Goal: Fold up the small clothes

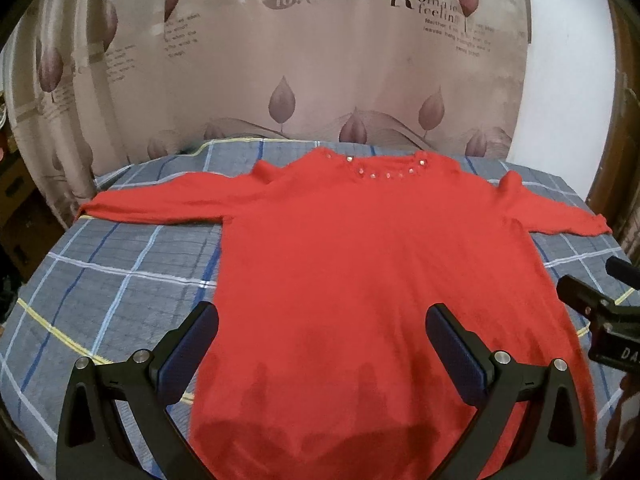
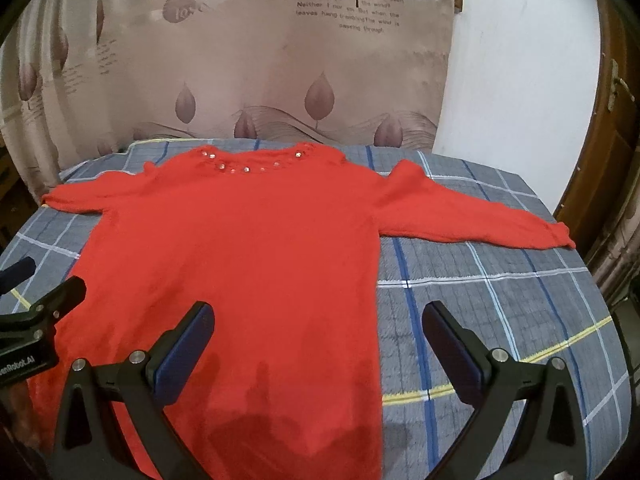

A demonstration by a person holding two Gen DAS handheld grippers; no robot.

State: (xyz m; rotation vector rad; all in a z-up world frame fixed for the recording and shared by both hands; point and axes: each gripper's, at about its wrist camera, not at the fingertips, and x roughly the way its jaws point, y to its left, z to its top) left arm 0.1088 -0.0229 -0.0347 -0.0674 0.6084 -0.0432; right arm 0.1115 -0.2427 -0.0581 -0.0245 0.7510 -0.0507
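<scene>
"Romantic feeling" and "love" on curtain [image 2: 280, 60]

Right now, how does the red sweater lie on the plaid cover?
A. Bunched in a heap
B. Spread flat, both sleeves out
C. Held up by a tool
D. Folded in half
B: the red sweater lies spread flat on the plaid cover, a sleeve reaching out each side; both tools hang open above it.

A grey plaid bedsheet [image 1: 120, 280] lies before a leaf-printed curtain [image 1: 280, 60] and white wall [image 2: 520, 80].

Home bedroom: plaid bedsheet [image 1: 120, 280], printed curtain [image 1: 320, 60].
</scene>
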